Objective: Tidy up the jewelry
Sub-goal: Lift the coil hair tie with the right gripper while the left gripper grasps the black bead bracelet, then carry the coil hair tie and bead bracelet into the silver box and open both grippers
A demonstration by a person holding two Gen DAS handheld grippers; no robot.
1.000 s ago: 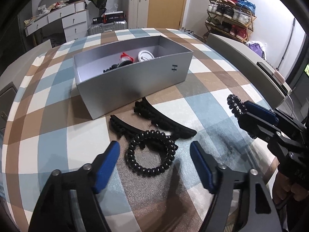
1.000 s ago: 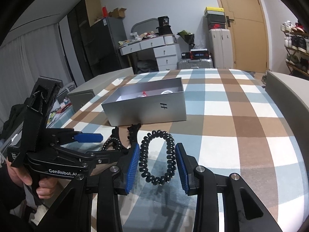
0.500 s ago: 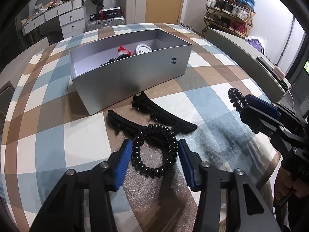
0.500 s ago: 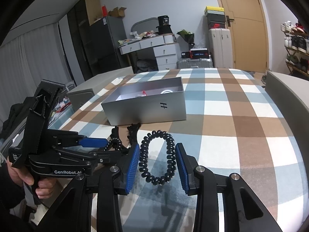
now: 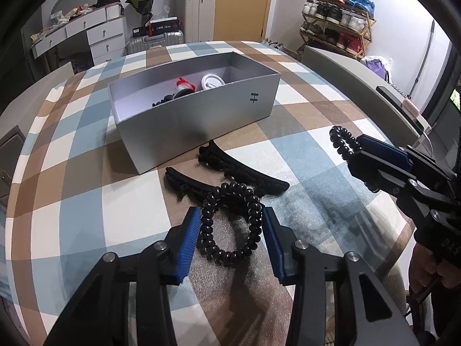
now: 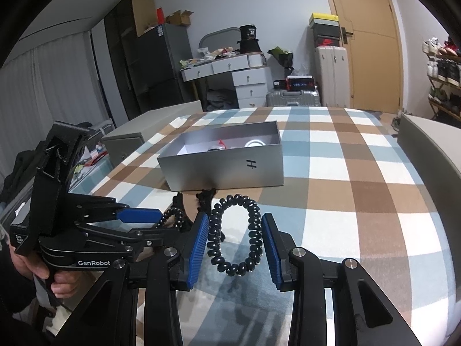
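The left gripper pinches a glossy black spiral hair tie lying on the checked tablecloth, beside 2 matte, toothed black hair clips. The right gripper clamps a second coiled tie. The grey cardboard box half hides its contents.

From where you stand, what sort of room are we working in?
Probably a lived-in bedroom or home storage room: a shoe rack full of sneakers, suitcases by the door, and a cluttered white drawer desk.
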